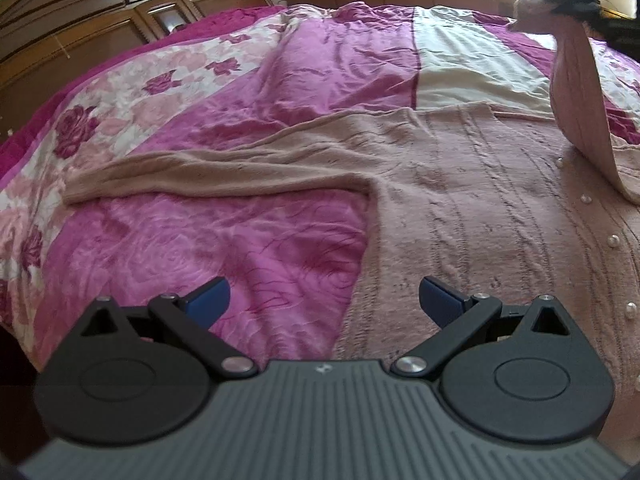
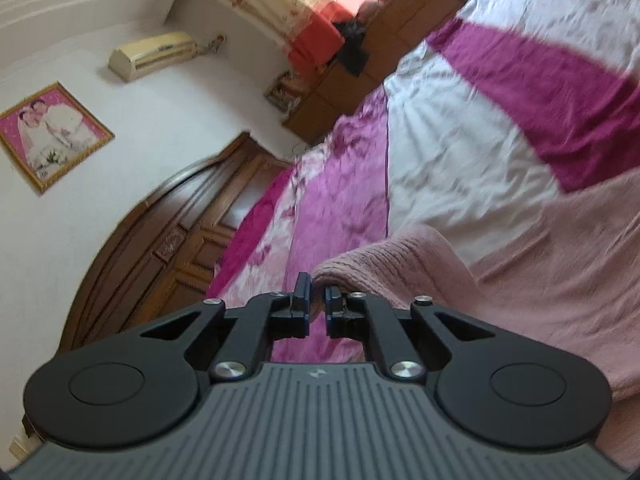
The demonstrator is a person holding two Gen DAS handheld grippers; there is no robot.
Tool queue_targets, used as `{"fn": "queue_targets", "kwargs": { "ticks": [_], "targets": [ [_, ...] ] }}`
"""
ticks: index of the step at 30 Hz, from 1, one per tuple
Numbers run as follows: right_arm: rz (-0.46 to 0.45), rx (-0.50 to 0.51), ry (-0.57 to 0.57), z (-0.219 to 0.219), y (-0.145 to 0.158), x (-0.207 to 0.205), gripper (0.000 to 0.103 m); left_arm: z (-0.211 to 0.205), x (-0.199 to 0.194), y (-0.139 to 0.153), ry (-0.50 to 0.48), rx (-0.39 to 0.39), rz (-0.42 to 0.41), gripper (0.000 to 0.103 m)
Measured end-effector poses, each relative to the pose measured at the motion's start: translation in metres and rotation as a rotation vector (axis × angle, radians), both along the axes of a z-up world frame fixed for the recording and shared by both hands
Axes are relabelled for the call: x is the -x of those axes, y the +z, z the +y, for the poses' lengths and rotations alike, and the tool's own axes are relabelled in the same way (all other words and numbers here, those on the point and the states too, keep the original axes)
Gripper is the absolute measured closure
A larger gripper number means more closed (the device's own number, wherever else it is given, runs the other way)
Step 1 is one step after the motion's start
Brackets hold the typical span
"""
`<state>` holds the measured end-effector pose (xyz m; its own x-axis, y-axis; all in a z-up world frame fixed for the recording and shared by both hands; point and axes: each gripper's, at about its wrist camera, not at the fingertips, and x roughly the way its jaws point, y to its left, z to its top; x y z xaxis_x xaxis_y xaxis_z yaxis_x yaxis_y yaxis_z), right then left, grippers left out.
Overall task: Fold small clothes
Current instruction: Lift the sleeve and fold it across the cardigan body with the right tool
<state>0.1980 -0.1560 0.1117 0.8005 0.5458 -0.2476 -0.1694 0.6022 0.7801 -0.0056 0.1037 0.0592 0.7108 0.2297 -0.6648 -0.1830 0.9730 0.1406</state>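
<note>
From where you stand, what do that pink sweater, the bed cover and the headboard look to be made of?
Pink sweater: soft knitted yarn, matte and slightly fuzzy, with ribbed stitch lines and pearl-like buttons, probably plastic. Bed cover: plush, faintly shiny fabric, perhaps velvety fleece, with embossed roses. Headboard: dark varnished wood with carved panels.

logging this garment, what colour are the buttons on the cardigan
Pearly white buttons on the dusty pink cardigan, clearest in the left wrist view.

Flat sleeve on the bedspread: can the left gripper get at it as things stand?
Probably yes. The left gripper is open and empty, and the flat sleeve lies uncovered on the bedspread ahead of it. The right gripper holds the other sleeve clear.
</note>
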Motion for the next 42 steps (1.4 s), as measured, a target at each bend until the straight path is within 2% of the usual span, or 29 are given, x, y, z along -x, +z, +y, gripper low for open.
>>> {"fn": "queue_targets", "kwargs": {
  "ticks": [9,14,16,18,21,23,25,29,34,38,42],
  "targets": [
    [0.129,0.008,0.055,0.041,-0.061,-0.022,0.096,0.013,0.003,-0.007,0.018,0.022,0.010,0.000],
    [0.214,-0.022,0.113,0.057,-0.092,-0.028,0.095,0.023,0.001,-0.005,0.036,0.003,0.008,0.000],
    [0.245,-0.003,0.143,0.064,-0.101,-0.028,0.093,0.028,-0.001,-0.001,0.050,0.001,-0.005,0.000],
    [0.284,0.028,0.160,0.071,-0.107,-0.027,0.086,0.032,-0.003,0.002,0.059,0.008,-0.018,0.000],
    [0.306,0.050,0.187,0.075,-0.112,-0.020,0.062,0.032,-0.010,0.007,0.056,0.009,-0.029,0.000],
    [0.295,0.054,0.201,0.073,-0.112,-0.010,0.041,0.030,-0.014,0.011,0.043,0.006,-0.040,0.000],
    [0.279,0.060,0.226,0.068,-0.107,0.001,0.035,0.028,-0.019,0.016,0.025,0.009,-0.049,0.000],
    [0.234,0.075,0.255,0.043,-0.097,0.032,0.034,0.029,-0.034,0.031,-0.012,0.052,-0.071,0.000],
    [0.199,0.103,0.174,-0.012,-0.089,0.067,0.033,0.026,-0.063,0.040,-0.029,0.077,-0.088,0.000],
    [0.186,0.216,0.010,-0.061,-0.085,0.090,0.031,0.022,-0.091,0.039,-0.036,0.103,-0.086,0.000],
    [0.194,0.275,-0.154,-0.107,-0.085,0.106,0.031,0.017,-0.117,0.033,-0.069,0.152,-0.093,0.001]
  ]
}}
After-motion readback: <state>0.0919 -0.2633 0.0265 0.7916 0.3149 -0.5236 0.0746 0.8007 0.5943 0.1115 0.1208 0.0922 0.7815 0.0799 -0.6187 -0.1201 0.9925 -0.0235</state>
